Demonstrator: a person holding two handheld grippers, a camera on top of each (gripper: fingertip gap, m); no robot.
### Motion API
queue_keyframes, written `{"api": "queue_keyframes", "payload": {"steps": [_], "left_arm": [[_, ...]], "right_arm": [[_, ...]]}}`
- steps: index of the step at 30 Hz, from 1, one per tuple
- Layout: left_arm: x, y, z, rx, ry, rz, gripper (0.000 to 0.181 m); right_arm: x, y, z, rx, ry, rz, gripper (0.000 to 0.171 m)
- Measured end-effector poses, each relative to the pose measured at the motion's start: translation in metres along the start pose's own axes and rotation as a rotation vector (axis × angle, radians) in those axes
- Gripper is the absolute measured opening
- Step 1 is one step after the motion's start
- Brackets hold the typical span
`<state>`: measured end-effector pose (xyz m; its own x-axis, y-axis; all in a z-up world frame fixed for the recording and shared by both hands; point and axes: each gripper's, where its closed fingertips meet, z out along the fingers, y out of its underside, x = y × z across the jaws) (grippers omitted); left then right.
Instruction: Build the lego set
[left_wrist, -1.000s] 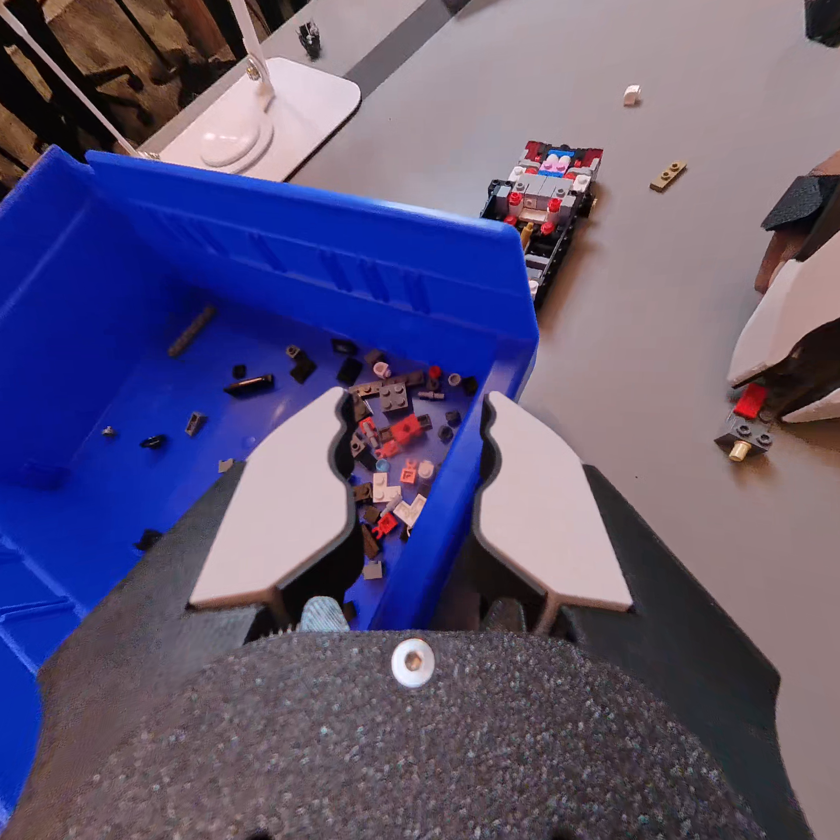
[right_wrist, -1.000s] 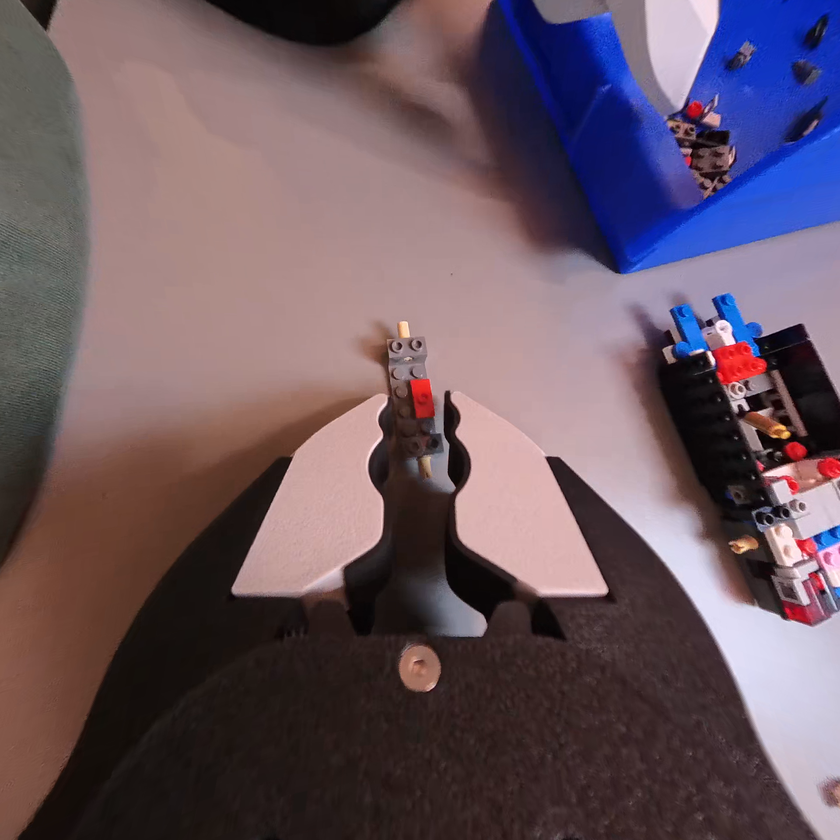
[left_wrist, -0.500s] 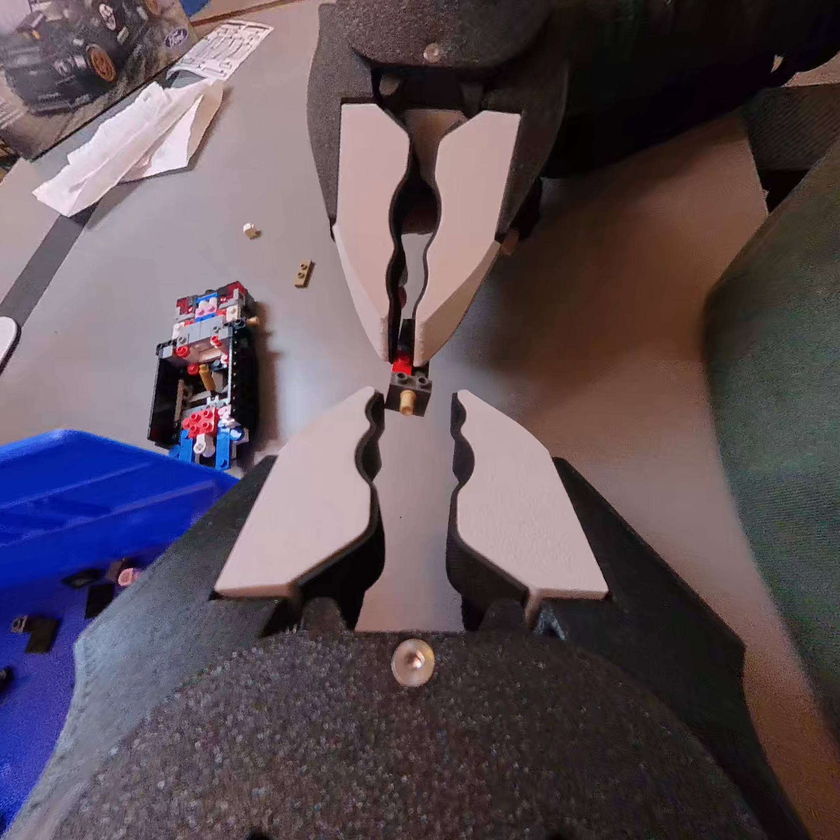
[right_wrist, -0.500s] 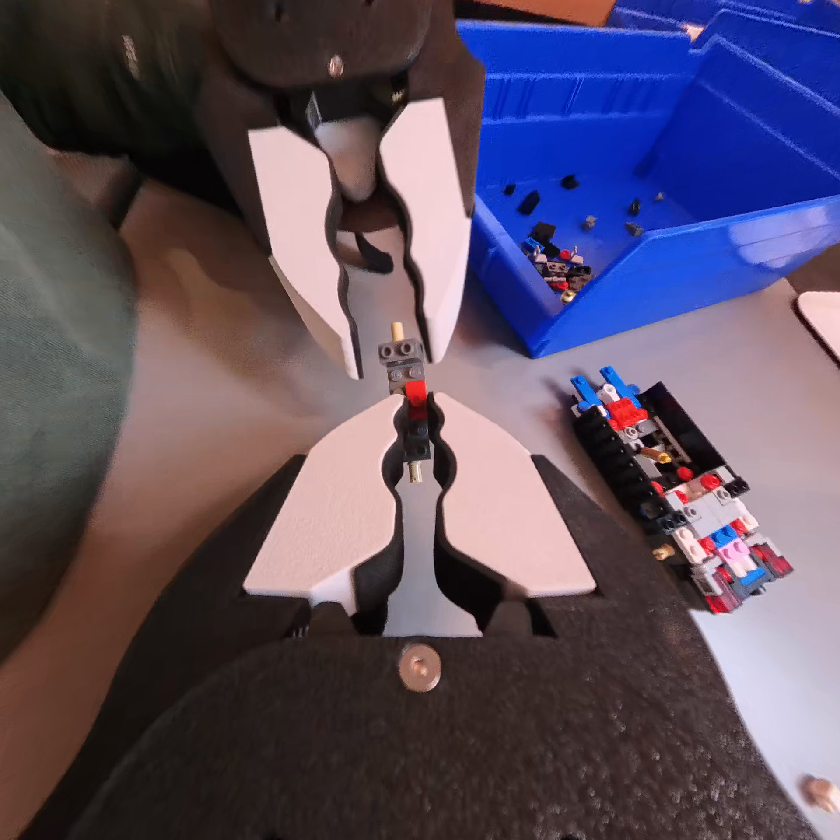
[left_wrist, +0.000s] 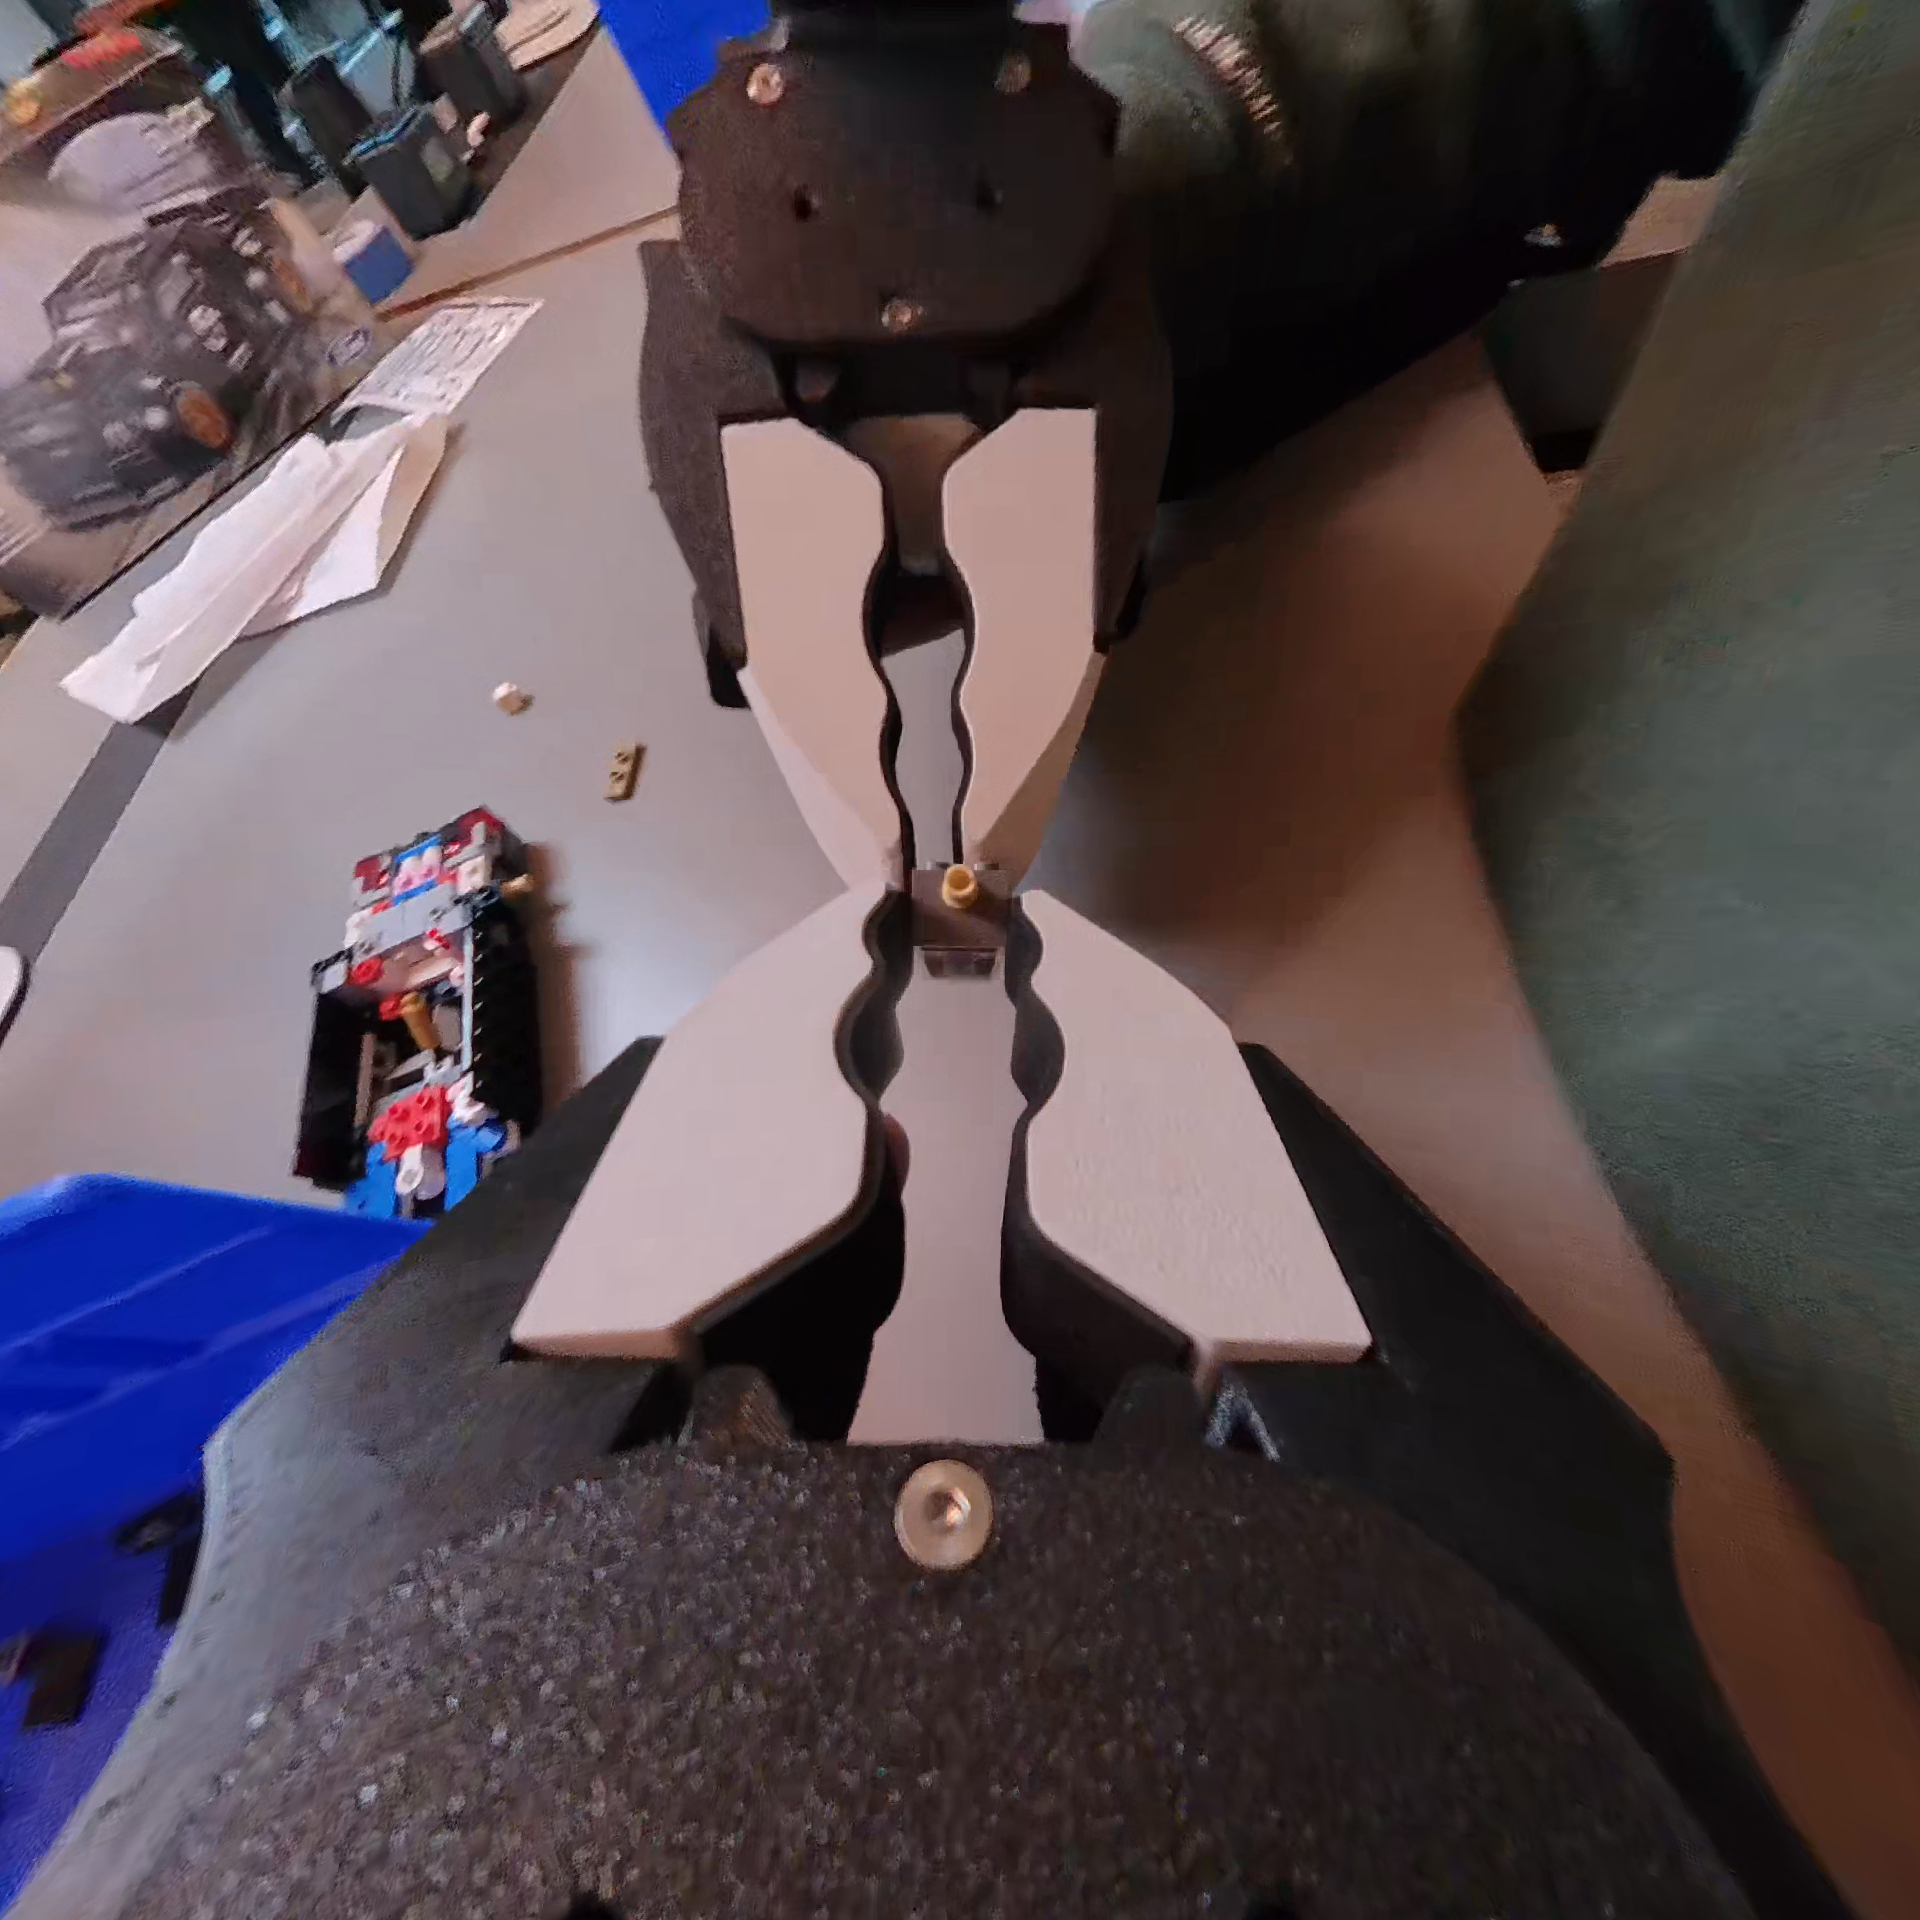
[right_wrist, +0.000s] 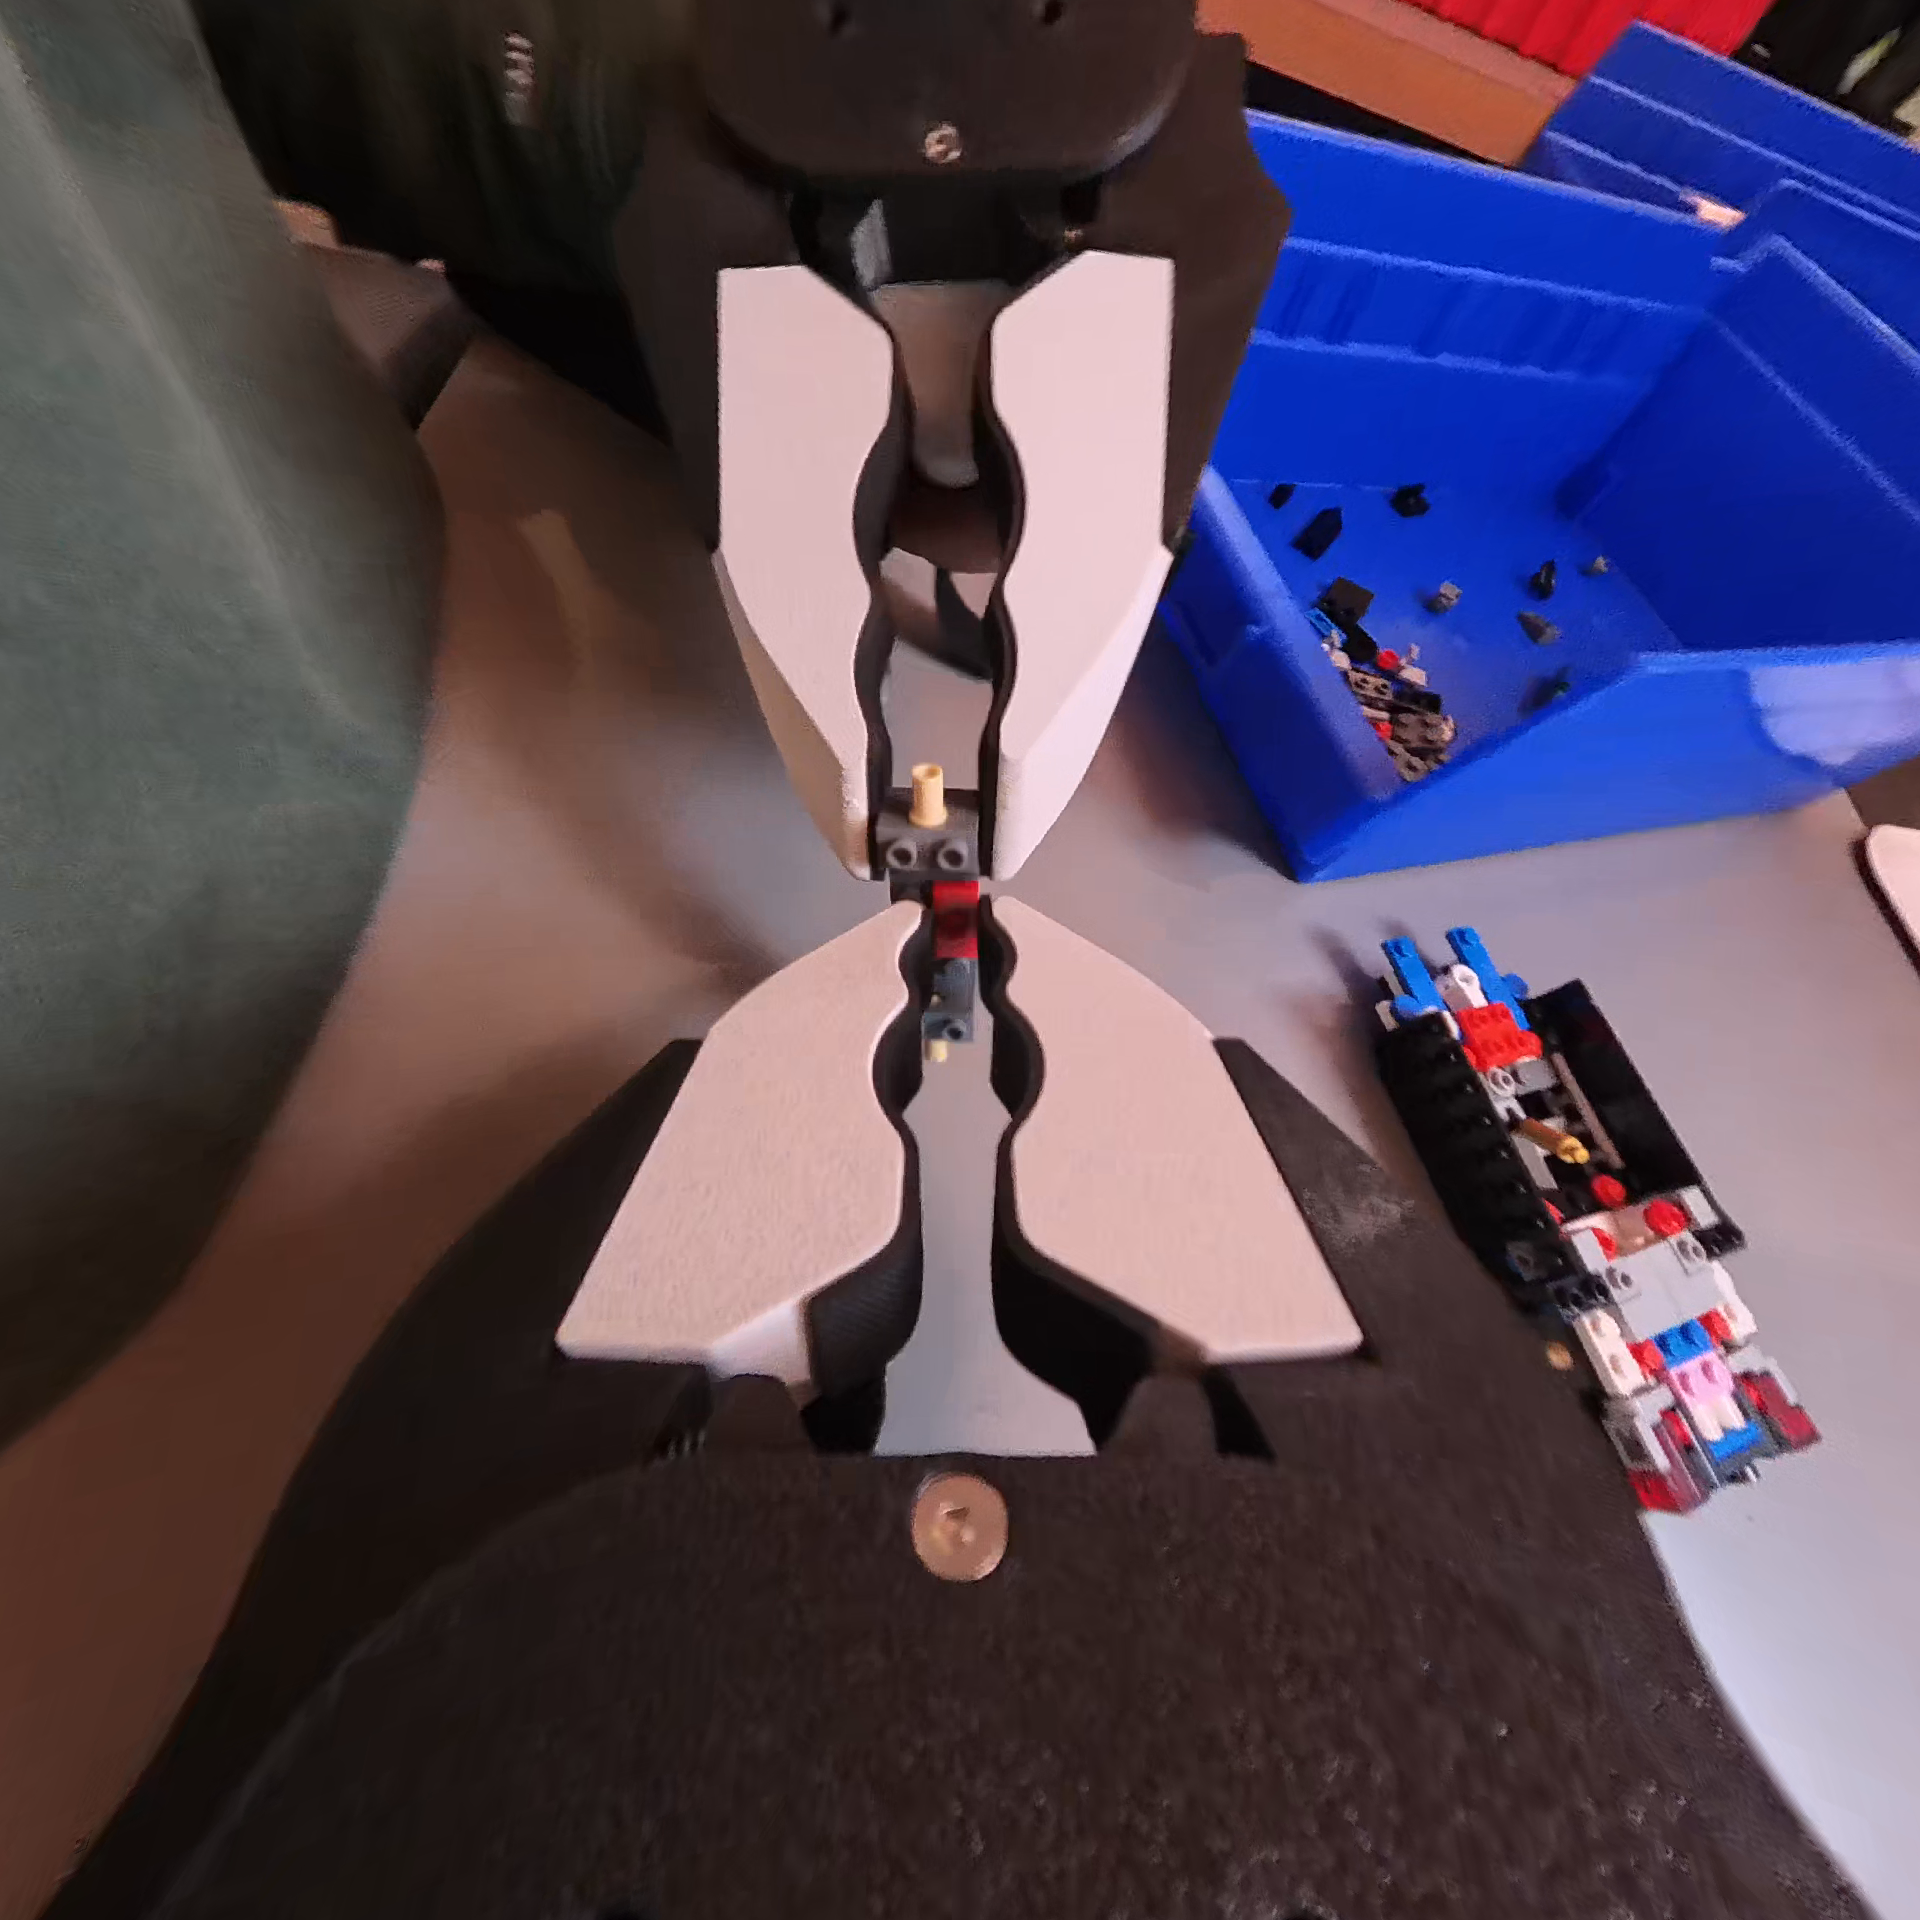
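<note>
A small Lego assembly (right_wrist: 928, 852) of dark grey bricks, a red piece and tan pins hangs above the grey table between both grippers. My right gripper (right_wrist: 956, 920) is shut on its red and grey end. My left gripper (left_wrist: 954, 914) faces it tip to tip, and its fingers close on the dark grey end (left_wrist: 961, 925) with the tan pin. In the right wrist view the left gripper (right_wrist: 932, 847) comes in from the top. In the left wrist view the right gripper (left_wrist: 951, 857) does the same. The partly built car chassis (left_wrist: 426, 1039) lies on the table (right_wrist: 1579, 1195).
A blue bin (right_wrist: 1558, 810) with several loose pieces (right_wrist: 1392, 707) stands beside the chassis and shows at the lower left in the left wrist view (left_wrist: 156, 1351). A tan plate (left_wrist: 623, 772), a small white piece (left_wrist: 510, 697), a white bag (left_wrist: 270, 551) and the set box (left_wrist: 135, 343) lie farther off. A person's green clothing (left_wrist: 1714, 831) is close by. My right gripper's tips are some 15 cm from the tan plate (left_wrist: 623, 772).
My left gripper left the blue bin, swung to face the right gripper and closed in on the assembly's grey end. The right gripper lifted the assembly off the table.
</note>
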<state>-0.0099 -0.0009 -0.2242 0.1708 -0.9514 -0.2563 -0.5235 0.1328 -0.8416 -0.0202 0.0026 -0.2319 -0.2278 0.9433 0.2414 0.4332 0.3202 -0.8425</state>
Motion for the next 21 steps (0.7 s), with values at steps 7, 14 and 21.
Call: {"api": "queue_keyframes", "payload": {"steps": [7, 14, 21], "left_arm": [[0.035, -0.020, -0.008, 0.154, 0.184, 0.072, 0.018], [0.018, -0.021, -0.016, 0.225, 0.113, 0.098, 0.018], [0.015, -0.045, -0.031, 0.417, 0.159, -0.016, 0.018]], "right_arm": [[-0.005, -0.014, -0.007, 0.084, -0.039, 0.035, 0.000], [0.006, -0.005, -0.014, 0.098, -0.022, 0.098, 0.000], [-0.017, -0.032, -0.010, 0.204, -0.127, 0.107, 0.025]]}}
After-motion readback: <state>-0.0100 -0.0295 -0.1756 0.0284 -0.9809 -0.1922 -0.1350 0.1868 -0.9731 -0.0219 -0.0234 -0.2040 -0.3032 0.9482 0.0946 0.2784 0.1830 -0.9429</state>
